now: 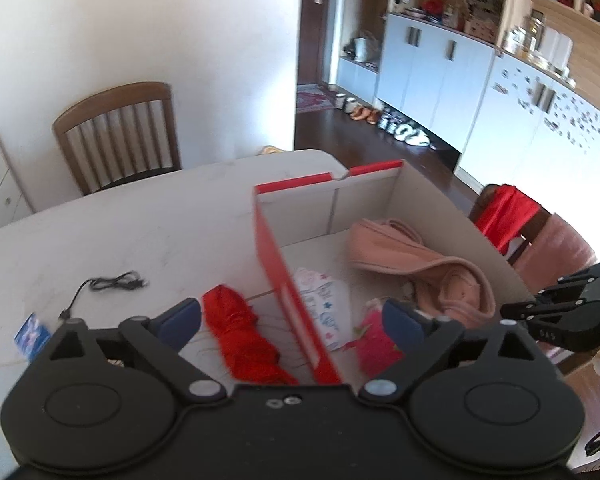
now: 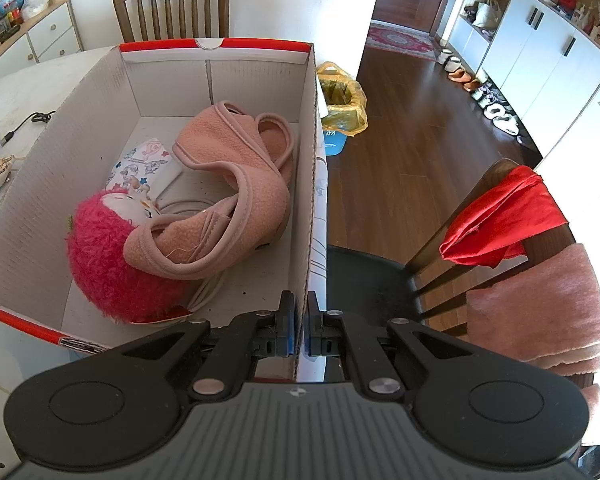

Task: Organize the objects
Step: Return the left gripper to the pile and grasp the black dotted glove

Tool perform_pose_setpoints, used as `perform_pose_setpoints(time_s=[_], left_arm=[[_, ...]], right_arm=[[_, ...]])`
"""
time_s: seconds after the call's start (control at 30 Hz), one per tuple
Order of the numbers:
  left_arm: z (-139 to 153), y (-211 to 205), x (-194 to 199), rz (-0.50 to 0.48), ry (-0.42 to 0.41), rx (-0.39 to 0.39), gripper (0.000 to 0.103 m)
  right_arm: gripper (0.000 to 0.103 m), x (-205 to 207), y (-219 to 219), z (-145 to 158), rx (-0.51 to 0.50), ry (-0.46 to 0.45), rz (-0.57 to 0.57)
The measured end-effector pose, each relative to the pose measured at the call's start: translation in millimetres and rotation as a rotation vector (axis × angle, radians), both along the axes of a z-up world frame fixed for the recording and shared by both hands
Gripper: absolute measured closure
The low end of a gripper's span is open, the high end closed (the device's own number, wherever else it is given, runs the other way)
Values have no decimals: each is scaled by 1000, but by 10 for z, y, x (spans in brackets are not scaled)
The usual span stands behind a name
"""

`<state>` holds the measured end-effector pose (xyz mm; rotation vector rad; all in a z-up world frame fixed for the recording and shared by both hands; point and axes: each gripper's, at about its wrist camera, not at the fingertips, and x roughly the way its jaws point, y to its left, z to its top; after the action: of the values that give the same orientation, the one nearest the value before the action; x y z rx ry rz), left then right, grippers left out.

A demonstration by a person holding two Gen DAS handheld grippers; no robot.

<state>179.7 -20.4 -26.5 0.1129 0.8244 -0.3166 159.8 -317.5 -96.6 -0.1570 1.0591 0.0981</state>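
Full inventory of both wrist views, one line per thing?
box: 1, red outside, white inside, on table
slippers: 2, pink, in box
plush toy: 1, magenta, in box
printed packet: 1, white, in box
red bundle: 1, on table left of box
cable: 1, black, on table
table: 1, white
chairs: 2, wood
bin: 1, yellow liner, floor
left hand-held gripper: open
right hand-held gripper: pinching box wall
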Motion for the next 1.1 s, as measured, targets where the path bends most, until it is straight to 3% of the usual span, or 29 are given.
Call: perform_pose_setpoints(time_s=[0.53, 1.1], left_arm=[[-226, 1163, -200, 258, 7, 20, 2], [-878, 1889, 47, 362, 54, 82, 2]], right_arm=[[97, 13, 45, 12, -20, 4, -1], [97, 28, 66, -4, -22, 22, -13]])
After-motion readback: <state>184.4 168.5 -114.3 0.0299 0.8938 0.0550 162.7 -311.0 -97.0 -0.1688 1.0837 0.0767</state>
